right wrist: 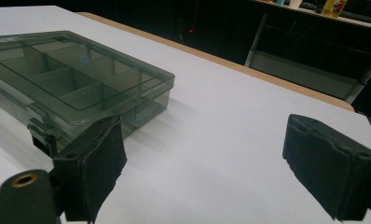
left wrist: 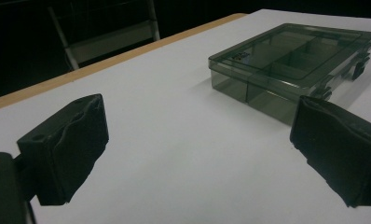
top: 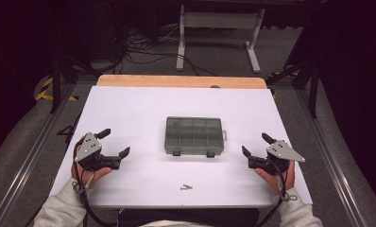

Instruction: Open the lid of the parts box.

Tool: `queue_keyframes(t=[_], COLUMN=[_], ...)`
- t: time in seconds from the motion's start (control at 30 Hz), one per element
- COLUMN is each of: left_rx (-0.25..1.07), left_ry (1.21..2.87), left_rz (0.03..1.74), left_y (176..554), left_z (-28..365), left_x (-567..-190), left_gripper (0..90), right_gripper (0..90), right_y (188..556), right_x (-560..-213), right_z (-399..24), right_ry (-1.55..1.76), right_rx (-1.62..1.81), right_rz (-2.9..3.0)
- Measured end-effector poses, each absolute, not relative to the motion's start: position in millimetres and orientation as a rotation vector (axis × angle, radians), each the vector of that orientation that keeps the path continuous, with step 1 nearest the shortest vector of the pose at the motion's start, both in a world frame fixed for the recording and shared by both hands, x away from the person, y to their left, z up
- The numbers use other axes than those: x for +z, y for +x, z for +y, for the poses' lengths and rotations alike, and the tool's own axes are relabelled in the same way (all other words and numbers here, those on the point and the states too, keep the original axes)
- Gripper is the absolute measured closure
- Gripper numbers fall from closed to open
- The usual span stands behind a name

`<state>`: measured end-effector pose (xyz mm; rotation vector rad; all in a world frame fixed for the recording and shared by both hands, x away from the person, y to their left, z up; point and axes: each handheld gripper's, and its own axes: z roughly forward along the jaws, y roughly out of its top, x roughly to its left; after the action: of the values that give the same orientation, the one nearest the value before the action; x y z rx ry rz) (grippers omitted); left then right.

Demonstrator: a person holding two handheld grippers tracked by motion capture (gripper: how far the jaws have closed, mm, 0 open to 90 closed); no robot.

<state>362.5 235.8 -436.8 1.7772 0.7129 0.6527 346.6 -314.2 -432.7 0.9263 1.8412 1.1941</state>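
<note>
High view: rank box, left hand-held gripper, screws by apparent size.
1. The clear grey box, closed, mid-table: largest.
2. The left hand-held gripper, jaws open: clearly smaller than the box.
3. The screws near the front edge: tiny, by far smallest.

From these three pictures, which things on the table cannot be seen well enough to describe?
- Small metal pieces near the front edge, high view: too small to tell screws from pins.
- Compartment box, high view: the tinted closed lid hides whether anything lies inside.
- The same box in the left gripper view: the far corner is cut by the right edge.
- In the right gripper view a finger covers its near corner.
</note>
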Motion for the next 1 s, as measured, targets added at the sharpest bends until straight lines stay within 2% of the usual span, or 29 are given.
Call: queue_keyframes(t=[0.5,0.7,0.9,0.93,1.0], left_rx=[0.644,0.570,0.516,0.508,0.492], left_ry=[1.848,1.890,1.955,1.969,1.988], left_rz=[0.685,0.694,0.654,0.648,0.648], left_y=[359,365,370,372,375], left_z=[231,219,202,198,190], left_x=[-439,-442,-444,-444,-445], left_gripper=[8.0,12.3,14.7,15.5,16.0], right_gripper=[14.7,18.1,17.9,22.2,23.6], right_y=[358,366,372,372,372], right_x=[-435,-439,-443,-443,-443], right_z=[-309,-305,-295,-289,-287], right_ry=[0.934,0.938,0.915,0.894,0.891], right_rx=[1.176,1.180,1.163,1.143,1.140], right_rz=[1.909,2.021,2.176,2.207,2.213])
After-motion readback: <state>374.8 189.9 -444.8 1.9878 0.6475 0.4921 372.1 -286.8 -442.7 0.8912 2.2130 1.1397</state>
